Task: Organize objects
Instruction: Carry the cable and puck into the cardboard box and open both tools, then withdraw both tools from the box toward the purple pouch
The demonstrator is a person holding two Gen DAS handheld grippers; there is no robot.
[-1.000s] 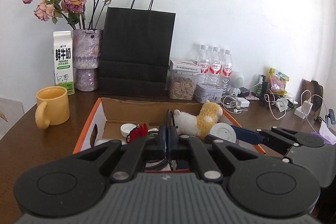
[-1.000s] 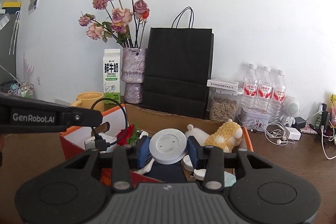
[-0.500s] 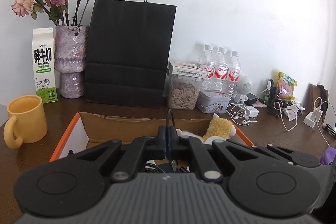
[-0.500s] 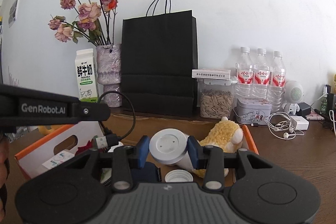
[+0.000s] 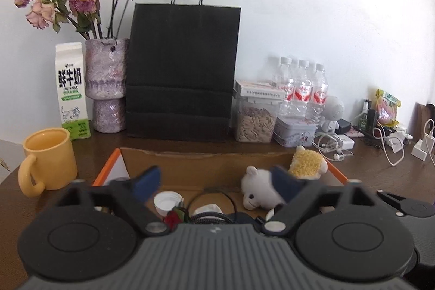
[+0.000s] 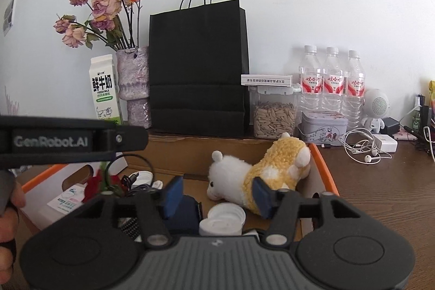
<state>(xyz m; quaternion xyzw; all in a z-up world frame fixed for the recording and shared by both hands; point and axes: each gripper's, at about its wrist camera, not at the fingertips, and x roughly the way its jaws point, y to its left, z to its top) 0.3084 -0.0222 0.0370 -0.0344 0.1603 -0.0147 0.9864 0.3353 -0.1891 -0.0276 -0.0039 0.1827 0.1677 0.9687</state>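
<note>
Left wrist view: the left gripper (image 5: 214, 180) stands wide, its jaws having just been opening, with nothing pressed between the blue pads. It hangs over the near edge of the cardboard box (image 5: 206, 162) with orange rims. Below and just beyond the pads lie a coiled black cable (image 5: 209, 216), a white cap (image 5: 168, 201) and a red flower (image 5: 174, 218). The plush toy (image 5: 282, 181) lies to the right in the box, its white head touching the right pad in the picture; whether they really touch I cannot tell. A yellow mug (image 5: 49, 159) stands outside the box, far left.

Right wrist view: the right gripper (image 6: 216, 195) is partly spread, jaws just having been opening, and holds nothing. A white round lid (image 6: 223, 218) lies in the box (image 6: 323, 167) directly beneath the gap, free of both pads. The plush toy (image 6: 261, 167) lies just beyond, its long axis running from near left up to far right, its yellow body against the right wall. The left gripper's arm (image 6: 70, 140) crosses at the left, over a white carton (image 6: 65, 197).

For the toy, the right gripper seems nearer; the jaws would have to straddle it across that slanted axis.
</note>
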